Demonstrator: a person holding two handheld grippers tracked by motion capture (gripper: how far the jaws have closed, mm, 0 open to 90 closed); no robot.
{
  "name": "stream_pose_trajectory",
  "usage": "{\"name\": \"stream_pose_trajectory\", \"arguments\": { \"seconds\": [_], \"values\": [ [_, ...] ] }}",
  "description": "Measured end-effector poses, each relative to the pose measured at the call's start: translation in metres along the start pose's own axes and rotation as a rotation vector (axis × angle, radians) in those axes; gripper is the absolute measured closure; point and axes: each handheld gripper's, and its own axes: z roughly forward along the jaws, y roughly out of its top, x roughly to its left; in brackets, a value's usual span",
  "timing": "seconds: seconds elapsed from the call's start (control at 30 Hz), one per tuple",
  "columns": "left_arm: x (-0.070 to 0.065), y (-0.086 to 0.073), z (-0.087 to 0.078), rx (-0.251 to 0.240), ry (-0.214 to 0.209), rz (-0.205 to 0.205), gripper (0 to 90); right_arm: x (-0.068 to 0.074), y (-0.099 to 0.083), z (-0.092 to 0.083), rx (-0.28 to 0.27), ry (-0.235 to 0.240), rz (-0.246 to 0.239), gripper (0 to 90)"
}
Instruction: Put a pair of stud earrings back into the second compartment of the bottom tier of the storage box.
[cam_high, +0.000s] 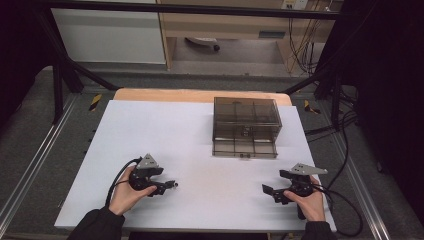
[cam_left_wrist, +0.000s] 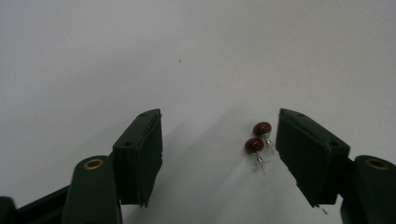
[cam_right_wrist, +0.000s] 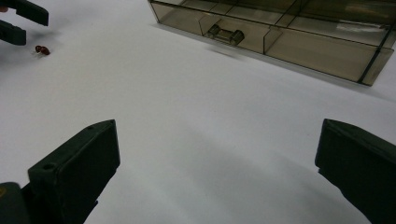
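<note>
My left gripper (cam_left_wrist: 219, 149) lies low over the white desk (cam_high: 200, 130) at near left, jaws part open around two brown components (cam_left_wrist: 258, 137), untouched. My right gripper (cam_right_wrist: 217, 177) rests near right, wide and empty.

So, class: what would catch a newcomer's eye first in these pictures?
Two small red-brown components with wire legs lie on the white table, between the open jaws of the left gripper and near one jaw. At the table's far side stands a smoky clear drawer box, its bottom drawer pulled out.
</note>
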Motion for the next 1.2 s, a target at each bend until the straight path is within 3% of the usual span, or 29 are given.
{"name": "stream_pose_trajectory", "arguments": {
  "seconds": [0.77,1.2],
  "values": [
    [-0.01,0.0,0.008,0.054,-0.027,0.004,64.7,0.0,0.0,-0.001,-0.003,0.003,0.005,0.6],
    [-0.014,0.001,0.01,0.066,-0.008,0.019,75.6,0.0,0.0,-0.001,-0.002,0.003,0.006,0.6]
  ]
}}
